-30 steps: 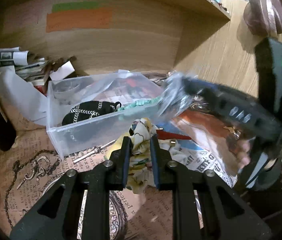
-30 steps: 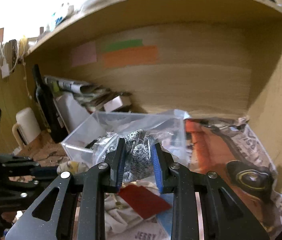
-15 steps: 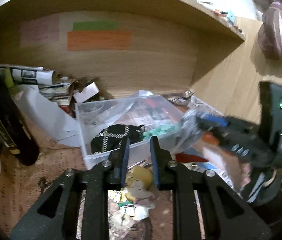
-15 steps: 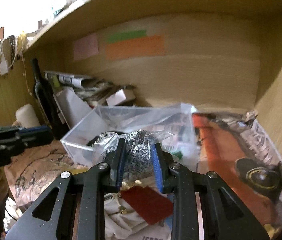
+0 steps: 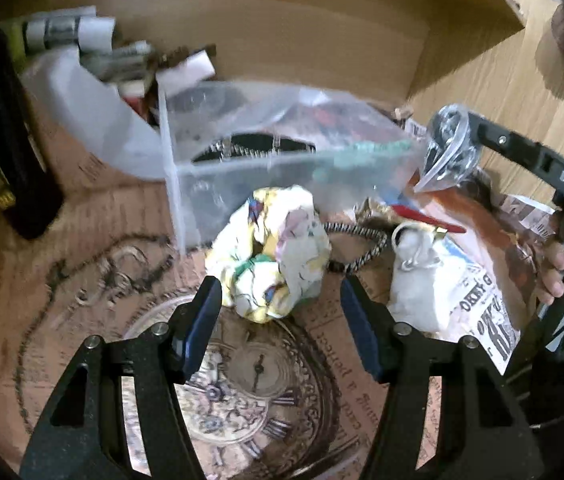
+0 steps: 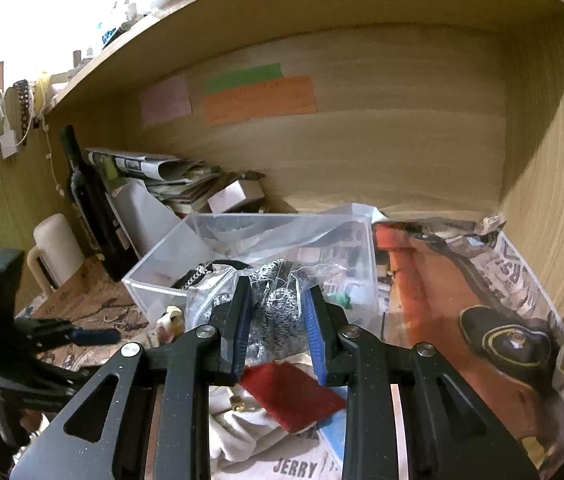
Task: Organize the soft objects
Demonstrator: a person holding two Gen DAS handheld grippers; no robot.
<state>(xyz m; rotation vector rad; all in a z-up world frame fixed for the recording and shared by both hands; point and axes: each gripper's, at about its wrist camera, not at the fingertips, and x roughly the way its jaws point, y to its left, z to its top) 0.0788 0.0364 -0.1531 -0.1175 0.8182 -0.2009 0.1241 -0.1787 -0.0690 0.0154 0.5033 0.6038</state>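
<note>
My left gripper is open, its jaws wide apart just in front of a crumpled yellow, white and green cloth lying on the desk. My right gripper is shut on a clear plastic bag with a grey knitted item inside, held above the desk next to a clear plastic box. The same bag shows at the box's right corner in the left wrist view. The box holds a black item with a chain and a clear bag.
A dark bottle and a stack of papers stand at the back left. A white pouch, a red card and newspaper lie right of the cloth. A striped cord lies behind it. Wooden walls enclose the alcove.
My left gripper has opened from shut and dropped low toward the crumpled cloth. My right gripper keeps hold of the bag and has moved slightly closer to the box.
</note>
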